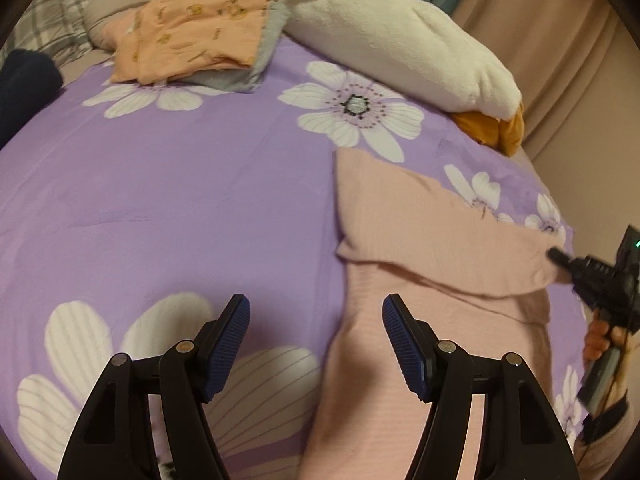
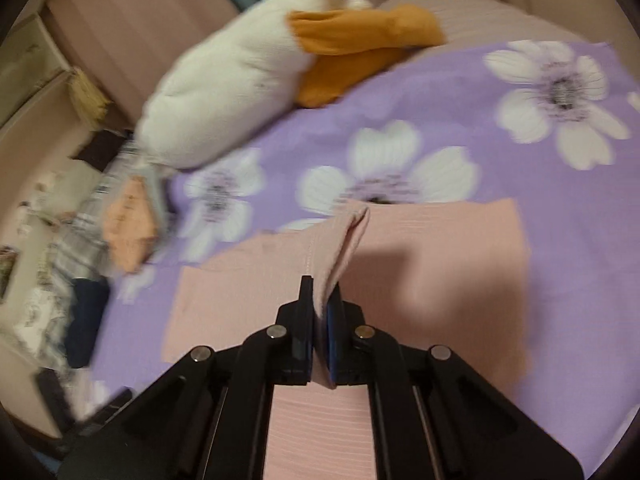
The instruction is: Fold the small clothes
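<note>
A pale pink ribbed garment [image 1: 432, 240] lies on the purple flowered bed cover [image 1: 180, 200], partly folded over itself. My left gripper [image 1: 316, 320] is open and empty, low over the cover at the garment's left edge. My right gripper [image 2: 320, 300] is shut on a raised fold of the pink garment [image 2: 440, 256] and lifts it off the cover. In the left wrist view the right gripper [image 1: 560, 260] shows at the garment's right edge, held in a hand.
A folded peach and grey pile [image 1: 192, 36] lies at the back of the bed. A white plush duck with orange feet [image 1: 400, 40] lies at the back right. A dark blue item [image 1: 24, 84] sits at the left edge. Curtains hang behind.
</note>
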